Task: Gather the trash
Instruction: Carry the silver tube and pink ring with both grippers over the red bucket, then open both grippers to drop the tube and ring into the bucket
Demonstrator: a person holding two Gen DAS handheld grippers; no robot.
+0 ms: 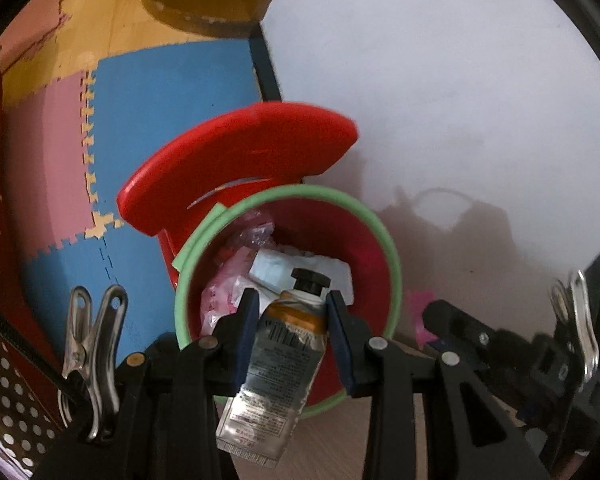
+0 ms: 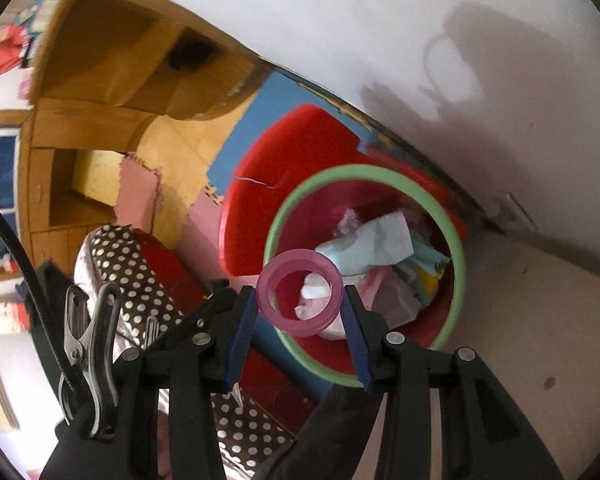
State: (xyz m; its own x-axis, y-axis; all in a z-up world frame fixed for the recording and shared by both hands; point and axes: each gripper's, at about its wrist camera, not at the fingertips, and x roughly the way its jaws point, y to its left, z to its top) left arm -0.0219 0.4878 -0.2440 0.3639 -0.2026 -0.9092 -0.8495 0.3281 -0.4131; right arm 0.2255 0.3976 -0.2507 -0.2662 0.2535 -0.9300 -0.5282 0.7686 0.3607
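Observation:
A red trash bin with a green rim [image 1: 396,264] [image 2: 458,264] stands by the white wall with its red lid [image 1: 236,152] [image 2: 296,152] swung open. It holds crumpled paper and pink wrappers [image 1: 260,276] [image 2: 380,244]. My left gripper [image 1: 292,312] is shut on a squeezed tube with a black cap [image 1: 284,356], held over the bin's mouth. My right gripper [image 2: 300,300] is shut on a pink translucent ring-shaped roll [image 2: 300,298], held above the bin's near rim. The right gripper also shows at the right of the left wrist view [image 1: 500,344].
Blue and pink foam floor tiles [image 1: 172,92] [image 2: 140,192] lie left of the bin. A wooden shelf unit [image 2: 112,64] stands further back. A red and polka-dot fabric thing [image 2: 140,256] lies near the bin. The white wall [image 1: 440,60] is directly behind it.

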